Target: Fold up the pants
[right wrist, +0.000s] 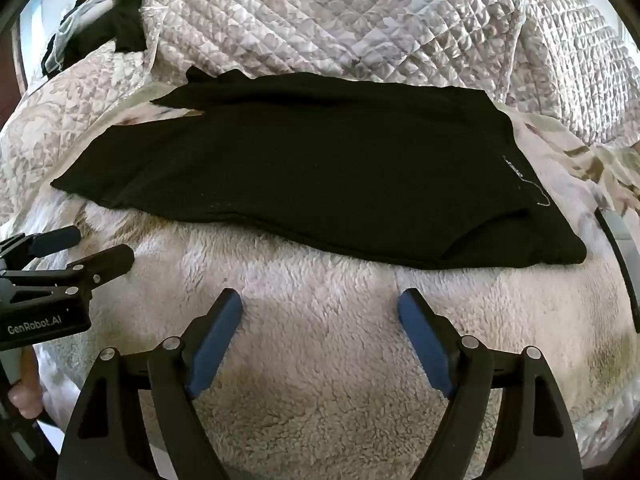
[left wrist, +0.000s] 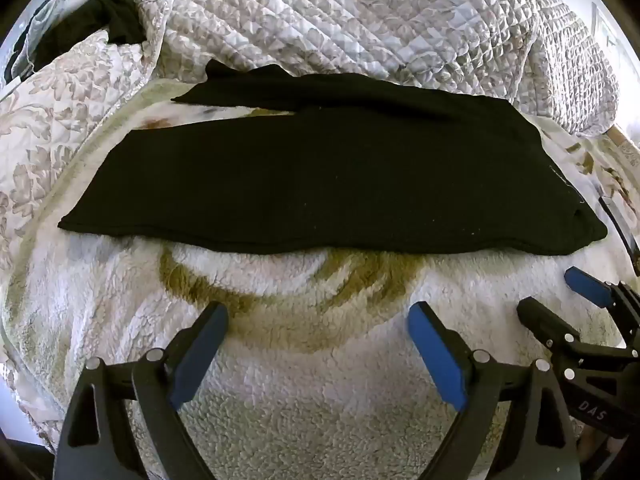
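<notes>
Black pants (left wrist: 320, 176) (right wrist: 304, 168) lie flat across a fluffy white blanket (left wrist: 304, 380) (right wrist: 320, 320), one leg folded over the other, legs to the left and waist to the right. My left gripper (left wrist: 318, 312) hovers open over the blanket, just short of the pants' near edge, nothing between its blue pads. My right gripper (right wrist: 320, 300) is likewise open and empty, a little before the near edge. In the left wrist view the right gripper (left wrist: 560, 296) shows at the right; in the right wrist view the left gripper (right wrist: 96, 248) shows at the left.
A quilted patterned bedspread (left wrist: 360, 20) (right wrist: 360, 20) is bunched up behind the pants. Dark clothing (left wrist: 108, 12) (right wrist: 116, 28) lies at the far left corner. A dark curved strap (right wrist: 620, 264) sits right of the waist. A person's hand (right wrist: 28, 396) holds the left gripper's handle.
</notes>
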### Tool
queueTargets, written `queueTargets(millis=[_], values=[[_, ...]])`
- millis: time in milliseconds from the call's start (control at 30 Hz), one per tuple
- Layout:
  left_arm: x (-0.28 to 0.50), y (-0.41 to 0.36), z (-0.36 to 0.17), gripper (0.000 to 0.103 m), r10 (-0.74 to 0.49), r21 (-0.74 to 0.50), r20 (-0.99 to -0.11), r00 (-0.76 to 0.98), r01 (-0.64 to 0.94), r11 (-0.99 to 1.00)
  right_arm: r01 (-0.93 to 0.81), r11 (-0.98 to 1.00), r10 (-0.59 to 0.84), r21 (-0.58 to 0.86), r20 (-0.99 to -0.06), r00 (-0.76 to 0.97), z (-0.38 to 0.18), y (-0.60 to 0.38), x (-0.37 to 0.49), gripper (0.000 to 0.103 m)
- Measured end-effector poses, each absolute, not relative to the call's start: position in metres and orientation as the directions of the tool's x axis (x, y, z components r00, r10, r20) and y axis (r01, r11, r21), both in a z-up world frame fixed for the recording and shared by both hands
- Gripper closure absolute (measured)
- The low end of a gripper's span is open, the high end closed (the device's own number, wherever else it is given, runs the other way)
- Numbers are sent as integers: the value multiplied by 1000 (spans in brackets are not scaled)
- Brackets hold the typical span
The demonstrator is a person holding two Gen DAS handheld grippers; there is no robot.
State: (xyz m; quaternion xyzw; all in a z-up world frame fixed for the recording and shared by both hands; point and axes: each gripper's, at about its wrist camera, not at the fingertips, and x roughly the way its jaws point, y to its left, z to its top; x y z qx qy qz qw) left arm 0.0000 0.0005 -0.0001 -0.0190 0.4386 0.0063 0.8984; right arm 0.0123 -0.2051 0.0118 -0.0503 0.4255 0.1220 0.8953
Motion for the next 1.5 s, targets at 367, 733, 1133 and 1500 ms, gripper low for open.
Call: queueTargets(millis=[367, 733, 1133, 1500], values=[[0, 0, 0, 10, -2, -24, -789, 614, -27, 999, -262, 965, 177, 14, -771, 611, 12, -206, 13, 21], [0, 0, 0, 9, -2, -23, -789, 614, -27, 999, -263, 965, 177, 12, -768, 615, 13, -205, 13, 21], [0, 0, 0, 9, -3, -25, -790, 613, -26, 999, -262, 965, 176, 11, -767, 617, 13, -204, 12, 21], [0, 0, 0, 8, -4, -26, -790, 613, -27, 999, -263, 965, 175, 9, -767, 618, 13, -203, 12, 21]])
